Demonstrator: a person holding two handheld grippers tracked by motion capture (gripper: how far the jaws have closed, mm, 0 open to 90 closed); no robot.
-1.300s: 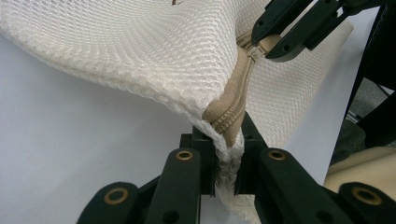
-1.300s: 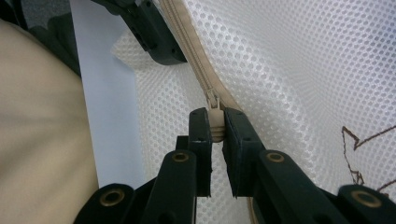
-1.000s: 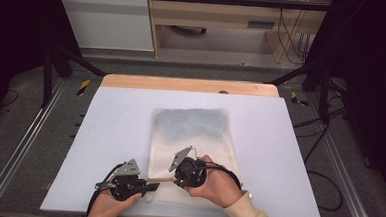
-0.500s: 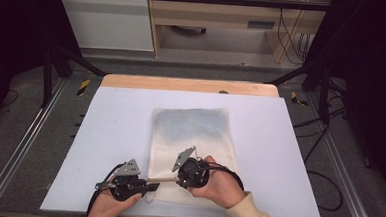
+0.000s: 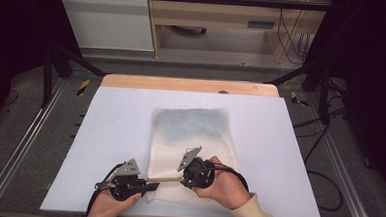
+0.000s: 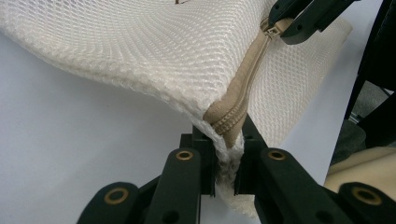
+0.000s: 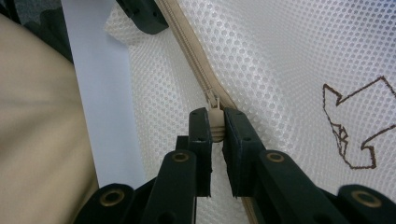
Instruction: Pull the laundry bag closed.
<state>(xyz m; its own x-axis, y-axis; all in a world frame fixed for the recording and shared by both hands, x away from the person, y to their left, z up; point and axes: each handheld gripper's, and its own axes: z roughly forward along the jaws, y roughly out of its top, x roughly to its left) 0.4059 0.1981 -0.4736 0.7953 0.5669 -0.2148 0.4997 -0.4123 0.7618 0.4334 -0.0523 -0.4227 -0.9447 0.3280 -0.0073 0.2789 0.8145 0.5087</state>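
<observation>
The mesh bag (image 5: pixel 191 148) is lying flat on the white table (image 5: pixel 104 134), with its zip edge near the person. The 2 grippers are working as a team on the zip (image 6: pixel 243 88).

The left gripper (image 6: pixel 226 154) is pinching the corner of the bag, right where the zip ends. Its jaws are squeezed tight on the mesh and the tan zip tape. I think it is holding that corner so the bag is not sliding or bunching up when the zip is being pulled. The corner is being lifted a little off the table, and the zip is looking stretched in a straight line.

The right gripper (image 7: pixel 215 126) is pinching the small pull tab (image 7: pixel 215 116) of the zip. Its jaws are closed on the tab, with the tab sitting right between the tips. I think it is gripping the tab so it can slide the zip along.

In the high view, the left gripper (image 5: pixel 149 186) is sitting at the bag's near left corner, and the right gripper (image 5: pixel 183 177) is just beside it, farther along the same edge. The bag is stretching away from both grippers toward the far side of the table. A brown line drawing (image 7: pixel 357 126) is showing on the mesh near the right gripper.
</observation>
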